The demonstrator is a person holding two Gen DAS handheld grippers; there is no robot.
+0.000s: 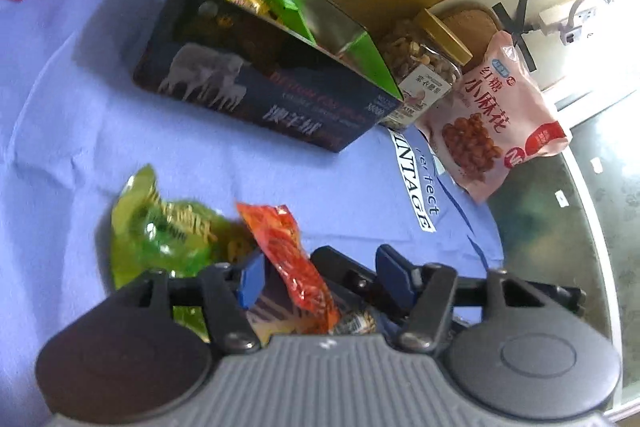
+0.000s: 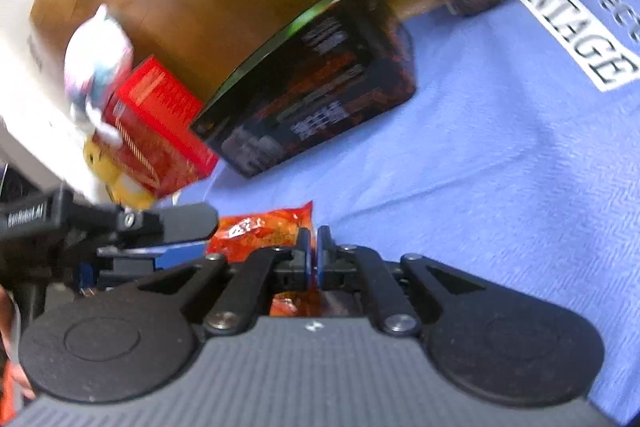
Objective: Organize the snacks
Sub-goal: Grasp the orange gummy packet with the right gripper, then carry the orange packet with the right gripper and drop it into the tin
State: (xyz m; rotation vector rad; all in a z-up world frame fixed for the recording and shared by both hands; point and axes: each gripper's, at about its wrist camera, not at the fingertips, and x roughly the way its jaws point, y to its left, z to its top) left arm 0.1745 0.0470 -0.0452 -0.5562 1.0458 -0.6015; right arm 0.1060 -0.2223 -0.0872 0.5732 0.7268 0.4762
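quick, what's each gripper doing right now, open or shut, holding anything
Left gripper: jaws open, with the orange-red snack packet between them but not pinched.
Right gripper: jaws shut on that packet's edge.

A periwinkle-blue cloth (image 1: 100, 115) with a white patch of dark lettering covers the counter. The open tin (image 1: 256, 79) is dark navy with pale grey elephants and white script, gold and green inside. One snack packet (image 1: 292, 267) is orange-red, another (image 1: 168, 235) translucent lime green. The pouch (image 1: 496, 123) is pink with red characters. A red box (image 2: 160, 131) carries gold ornament.
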